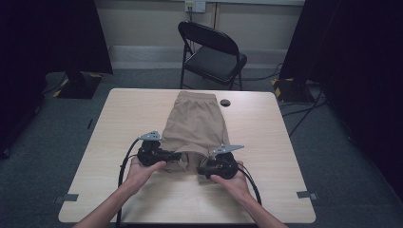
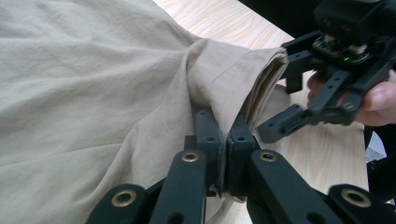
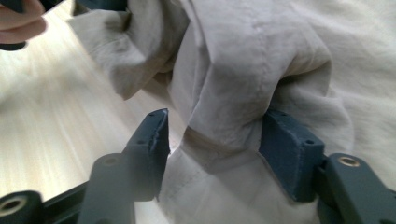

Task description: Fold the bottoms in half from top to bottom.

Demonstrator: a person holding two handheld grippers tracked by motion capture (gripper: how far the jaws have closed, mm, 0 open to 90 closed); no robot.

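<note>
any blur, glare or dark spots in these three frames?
High view: dim, room edges near black, shorts and table readable. Left gripper view: sharp, evenly lit. Right gripper view: table washed out by glare and smeared at left, near jaws soft.

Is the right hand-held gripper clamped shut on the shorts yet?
No, the right hand-held gripper has its jaws standing apart, with a bunched fold of the shorts between them.

The shorts (image 1: 197, 126) lie on the table (image 1: 119, 137), waistband toward its far edge, legs toward the person. Just right of the waistband sits a small round cap (image 1: 225, 102). At the shorts' near hem, left gripper (image 1: 177, 156) on the left, right gripper (image 1: 203, 170) on the right. Beyond the shorts, behind the table, stands a folding chair (image 1: 214, 54).
</note>
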